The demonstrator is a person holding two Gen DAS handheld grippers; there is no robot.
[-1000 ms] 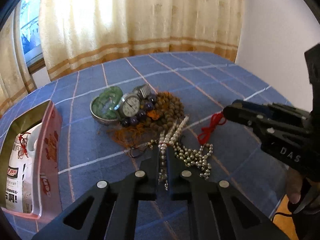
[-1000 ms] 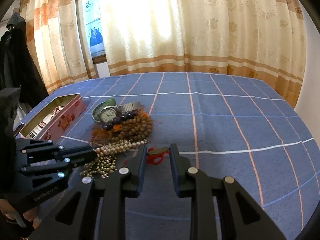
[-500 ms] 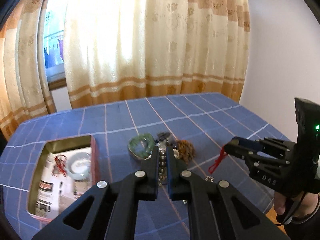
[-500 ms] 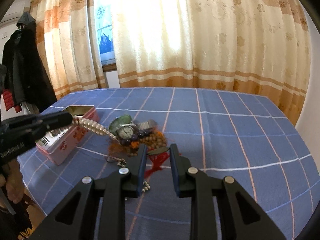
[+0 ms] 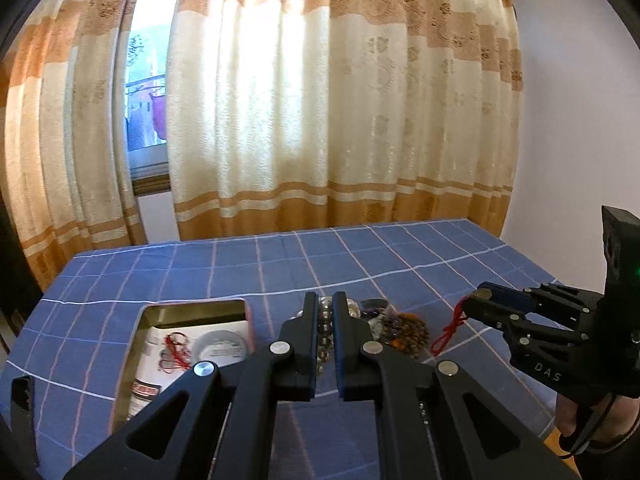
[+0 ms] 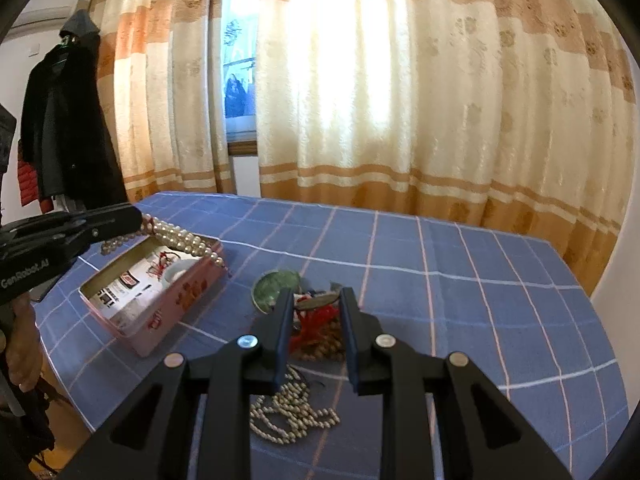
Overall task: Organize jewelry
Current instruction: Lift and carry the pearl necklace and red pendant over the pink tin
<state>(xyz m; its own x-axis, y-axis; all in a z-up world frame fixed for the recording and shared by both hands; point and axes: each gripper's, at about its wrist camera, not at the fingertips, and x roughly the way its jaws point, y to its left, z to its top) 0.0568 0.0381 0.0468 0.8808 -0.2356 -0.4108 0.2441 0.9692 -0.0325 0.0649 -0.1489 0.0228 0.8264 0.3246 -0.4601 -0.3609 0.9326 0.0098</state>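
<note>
My left gripper (image 5: 325, 298) is shut on a pearl necklace (image 5: 325, 332) and holds it up in the air; in the right wrist view the pearl necklace (image 6: 182, 238) hangs from the left gripper (image 6: 138, 216) over the pink tin box (image 6: 168, 300). My right gripper (image 6: 314, 294) is shut on a flat pendant with a red cord (image 6: 318, 312), lifted above the jewelry pile (image 6: 320, 342). The red cord (image 5: 448, 330) dangles from the right gripper (image 5: 478, 296) in the left wrist view. The tin box (image 5: 160, 356) holds a pale bangle (image 5: 218, 346) and a red-string piece.
A green bangle (image 6: 276, 284), brown prayer beads (image 5: 406, 330) and a small-bead strand (image 6: 294, 412) lie on the blue checked tablecloth (image 6: 460, 292). Curtains and a window stand behind the table. A dark coat (image 6: 66, 120) hangs at far left.
Both grippers have risen. The left gripper lifted the pearl necklace off the pile and carried it left over the tin box. The right gripper lifted the red-cord pendant higher.
</note>
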